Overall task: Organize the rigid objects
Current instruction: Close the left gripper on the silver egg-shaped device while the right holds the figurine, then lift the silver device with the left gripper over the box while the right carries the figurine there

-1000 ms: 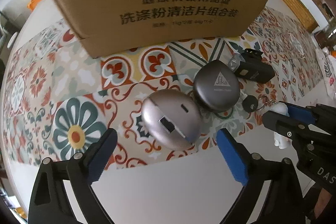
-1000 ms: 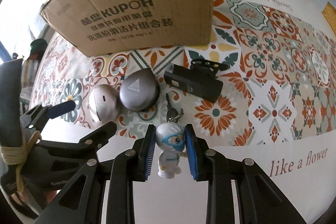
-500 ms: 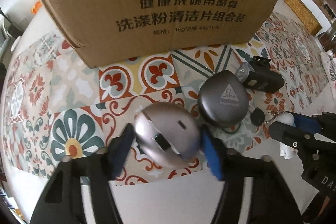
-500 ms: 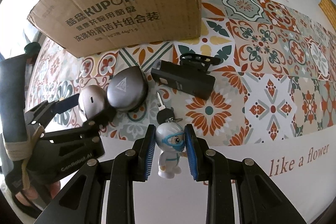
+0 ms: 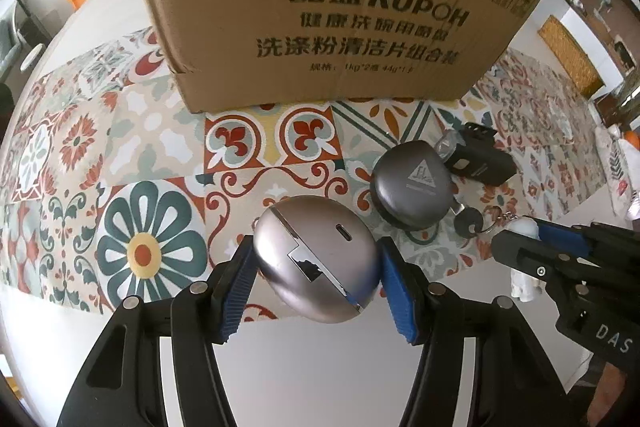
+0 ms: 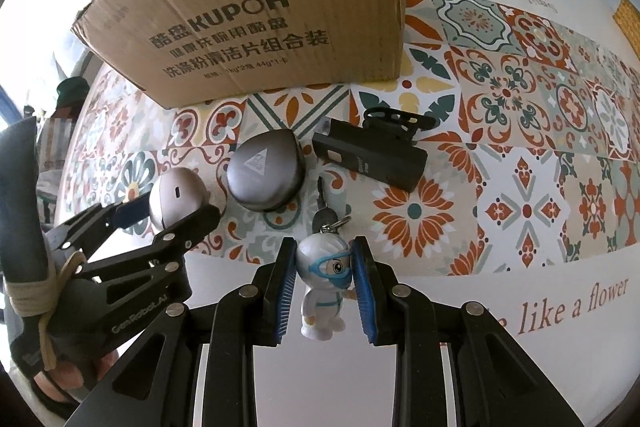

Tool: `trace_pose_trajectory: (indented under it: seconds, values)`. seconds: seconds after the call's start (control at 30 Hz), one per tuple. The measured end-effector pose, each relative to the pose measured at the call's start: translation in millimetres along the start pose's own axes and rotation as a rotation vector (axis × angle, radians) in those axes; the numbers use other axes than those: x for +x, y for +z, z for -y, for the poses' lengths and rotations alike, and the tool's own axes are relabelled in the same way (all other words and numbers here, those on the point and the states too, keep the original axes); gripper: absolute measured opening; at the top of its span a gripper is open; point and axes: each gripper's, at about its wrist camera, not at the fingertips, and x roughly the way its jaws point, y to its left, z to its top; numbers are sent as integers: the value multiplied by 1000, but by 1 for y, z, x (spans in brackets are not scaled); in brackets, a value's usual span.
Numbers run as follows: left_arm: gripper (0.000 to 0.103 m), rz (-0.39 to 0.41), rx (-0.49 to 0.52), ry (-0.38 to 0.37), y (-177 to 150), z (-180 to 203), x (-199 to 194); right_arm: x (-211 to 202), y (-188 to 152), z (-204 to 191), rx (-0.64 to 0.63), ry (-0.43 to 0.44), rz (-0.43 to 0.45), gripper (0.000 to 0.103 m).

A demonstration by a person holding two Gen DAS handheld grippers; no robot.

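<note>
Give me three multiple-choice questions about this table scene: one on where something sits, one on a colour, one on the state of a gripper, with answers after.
1. Where is the dark grey case relative to the black bike light?
A. On top of it
B. To its left in the right wrist view
C. Inside the cardboard box

2. What colour are the goggles on the figurine keychain?
A. Blue
B. Red
C. Yellow

3. What is the left gripper doing?
A. Hanging open
B. Holding the bike light
C. Clamped on the silver egg-shaped case

Answers: B, the case lies left of the light; A, blue rims show; C, both pads press its sides.
</note>
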Motion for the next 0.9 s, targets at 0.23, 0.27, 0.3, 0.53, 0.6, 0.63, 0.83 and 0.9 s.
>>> trace_pose_trajectory:
  seconds: [0.23,0.27,0.3,0.53,0.6,0.63,0.83,0.9]
  values:
    - [59,48,-21,-11,4,2,-27,-17,-1,2,-1,24,33,28]
    - [59,59,-23,-9,5,2,-32,-20,-2,2,-1,27,39,28]
    - [59,68,-22,-9,6,3,-35,-25,-3,2,-1,33,48,28]
    - [59,139,-38,-27,13,2,-67,-59,-1,0,-3,71,123,28]
    - [59,157,-46,-35,16,0,-76,-66,1,-3,-2,85,142,28]
    - [59,166,-49,-38,17,0,-81,-69,2,-5,-3,89,151,28]
    - [59,218,-46,-27,26,4,-102,-90,10,-16,-25,106,215,28]
    - [59,241,-47,-27,29,5,-110,-98,12,-19,-35,111,236,28]
